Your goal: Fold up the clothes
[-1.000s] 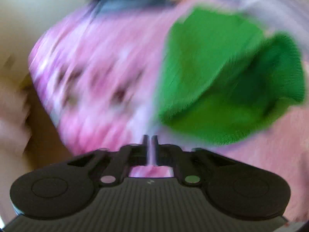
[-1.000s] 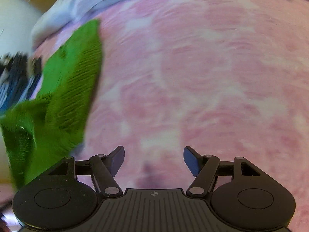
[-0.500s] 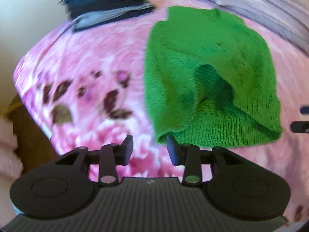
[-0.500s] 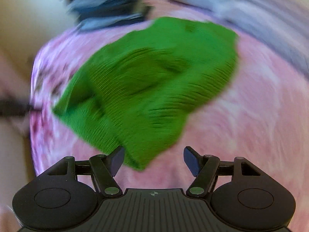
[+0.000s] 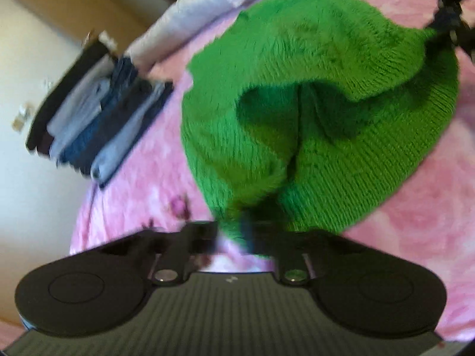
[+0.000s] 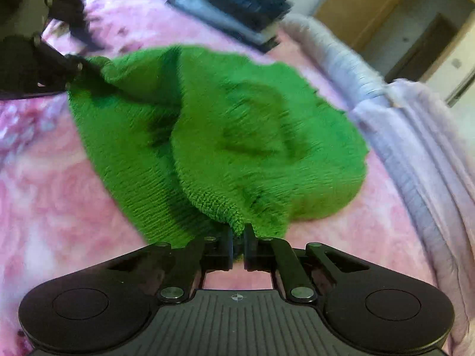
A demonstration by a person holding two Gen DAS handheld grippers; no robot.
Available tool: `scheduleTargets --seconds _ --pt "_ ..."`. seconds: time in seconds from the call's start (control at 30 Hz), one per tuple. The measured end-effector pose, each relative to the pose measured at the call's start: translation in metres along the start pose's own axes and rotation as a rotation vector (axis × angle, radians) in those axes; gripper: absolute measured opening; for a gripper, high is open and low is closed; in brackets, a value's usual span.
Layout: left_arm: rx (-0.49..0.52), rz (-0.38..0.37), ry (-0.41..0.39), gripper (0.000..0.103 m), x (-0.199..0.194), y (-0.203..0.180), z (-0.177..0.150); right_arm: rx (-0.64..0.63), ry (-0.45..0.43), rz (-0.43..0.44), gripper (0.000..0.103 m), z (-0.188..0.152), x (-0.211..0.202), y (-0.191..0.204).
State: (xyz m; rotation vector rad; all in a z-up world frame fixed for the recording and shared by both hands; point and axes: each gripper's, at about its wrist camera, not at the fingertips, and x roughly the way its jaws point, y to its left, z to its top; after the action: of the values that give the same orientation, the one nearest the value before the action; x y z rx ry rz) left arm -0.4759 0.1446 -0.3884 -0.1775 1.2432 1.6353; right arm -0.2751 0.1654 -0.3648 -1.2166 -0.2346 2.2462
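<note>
Green knit garment [image 6: 237, 136]: on the pink bedspread [image 6: 59, 184], its near edge lifted. Right gripper [image 6: 237, 246]: fingers pinched on a hem corner. Left gripper [image 5: 234, 237]: closed on the opposite corner, we think; the frame is blurred. Step: we judge a fold beginning. Next: carry both corners across together, evenly. Folded stack [image 5: 98, 118]: well apart.

My left fingers [image 5: 204, 234] smear with motion blur, their tips buried in the green knit [image 5: 311, 124]. Beyond them to the left, the stacked clothes [image 5: 98, 124] blur; I cannot tell garments apart.
</note>
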Motion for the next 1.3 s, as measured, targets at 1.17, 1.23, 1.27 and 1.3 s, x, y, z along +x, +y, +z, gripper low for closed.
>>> scheduleTargets --seconds 1.17,1.23,1.27,1.3 --pt "0.022 -0.35 0.032 0.042 -0.034 -0.021 0.01 1.067 0.267 0.121 0.054 -0.131 -0.022 -0.137" --pt "0.141 -0.32 0.018 0.043 -0.036 -0.037 0.002 0.866 0.247 0.084 0.054 -0.119 -0.034 -0.114" --pt "0.177 -0.3 0.014 0.043 -0.036 -0.041 -0.002 0.76 0.227 0.072 0.054 -0.111 -0.038 -0.102" --pt "0.209 -0.282 0.006 0.043 -0.036 -0.045 -0.005 0.663 0.211 0.056 0.054 -0.104 -0.04 -0.09"
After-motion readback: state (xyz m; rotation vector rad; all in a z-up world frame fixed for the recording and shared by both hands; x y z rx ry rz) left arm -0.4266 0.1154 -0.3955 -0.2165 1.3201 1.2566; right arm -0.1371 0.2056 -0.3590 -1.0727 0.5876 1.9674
